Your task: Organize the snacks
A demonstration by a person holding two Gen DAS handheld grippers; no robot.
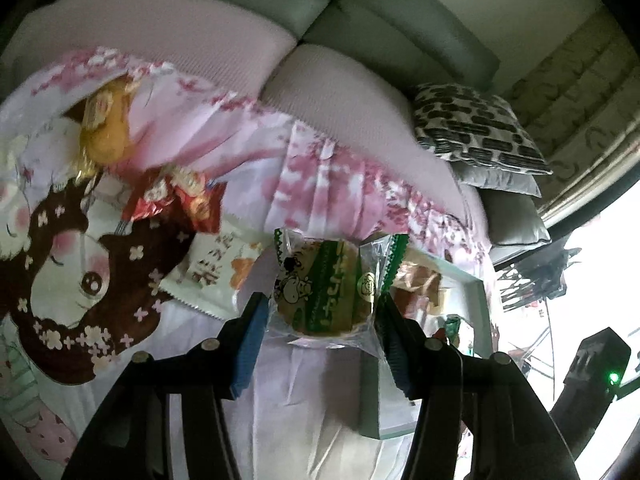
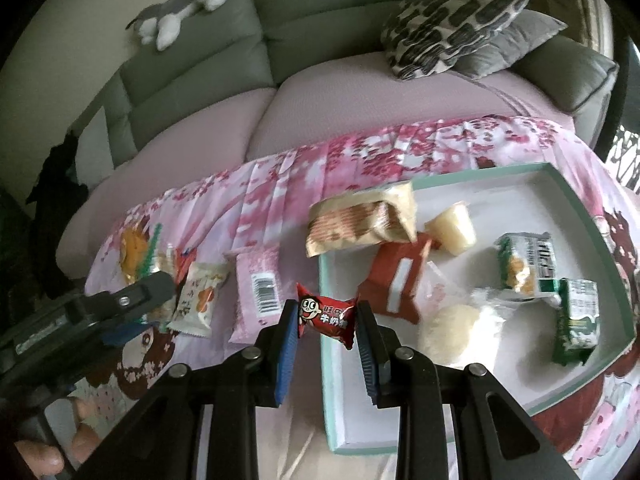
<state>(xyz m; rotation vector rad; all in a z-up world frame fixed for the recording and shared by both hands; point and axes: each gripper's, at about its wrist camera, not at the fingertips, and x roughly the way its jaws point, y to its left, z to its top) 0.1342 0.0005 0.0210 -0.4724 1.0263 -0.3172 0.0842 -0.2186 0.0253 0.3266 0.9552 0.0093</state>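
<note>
My left gripper (image 1: 320,304) is shut on a round biscuit in a clear wrapper with green print (image 1: 320,288), held above the pink cloth beside the teal-rimmed tray (image 1: 478,300). My right gripper (image 2: 326,316) is shut on a small red candy packet (image 2: 326,314), held over the left rim of the tray (image 2: 326,360). The tray holds several snacks: a beige packet (image 2: 360,224), a red packet (image 2: 396,284), two green packets (image 2: 524,268), a jelly cup (image 2: 452,228). The left gripper body (image 2: 120,304) shows at the left of the right wrist view.
On the cloth left of the tray lie a white packet (image 2: 200,300), a pink packet (image 2: 258,292) and a yellow snack (image 2: 134,252). The left wrist view shows a red packet (image 1: 176,200), a white packet (image 1: 220,268) and a yellow snack (image 1: 106,128). Sofa and patterned cushion (image 2: 452,20) lie behind.
</note>
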